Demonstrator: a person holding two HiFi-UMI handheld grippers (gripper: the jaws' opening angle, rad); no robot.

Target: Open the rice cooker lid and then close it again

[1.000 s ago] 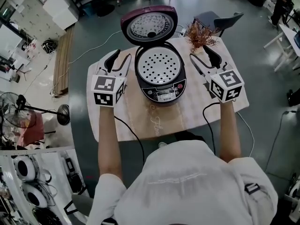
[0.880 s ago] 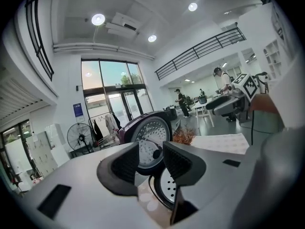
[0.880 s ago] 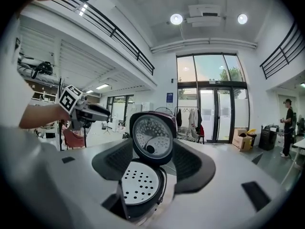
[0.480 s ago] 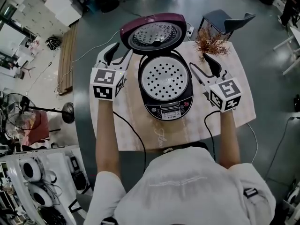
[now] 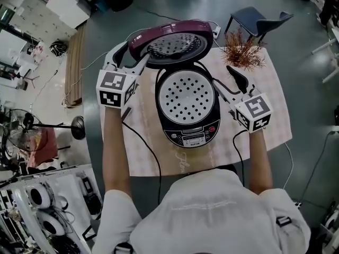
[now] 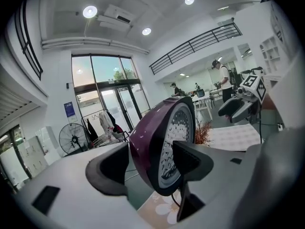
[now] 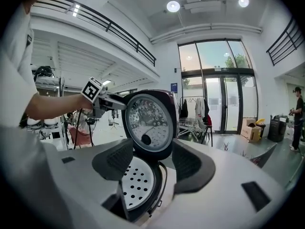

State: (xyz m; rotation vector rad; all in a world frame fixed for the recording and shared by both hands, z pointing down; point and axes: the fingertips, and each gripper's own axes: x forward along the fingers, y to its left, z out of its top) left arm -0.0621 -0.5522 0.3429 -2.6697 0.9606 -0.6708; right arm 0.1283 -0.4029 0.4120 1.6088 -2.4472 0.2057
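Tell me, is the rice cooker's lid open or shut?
Open. The purple lid stands raised behind the cooker body, its metal underside exposed, and the perforated tray inside the pot is in plain sight from above.

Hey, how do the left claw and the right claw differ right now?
The left claw straddles the edge of the raised lid, and its jaws have just been opening; the right claw has nothing between its jaws. The left claw is at the back, the right claw beside the rice cooker, apart from it. Both are open.
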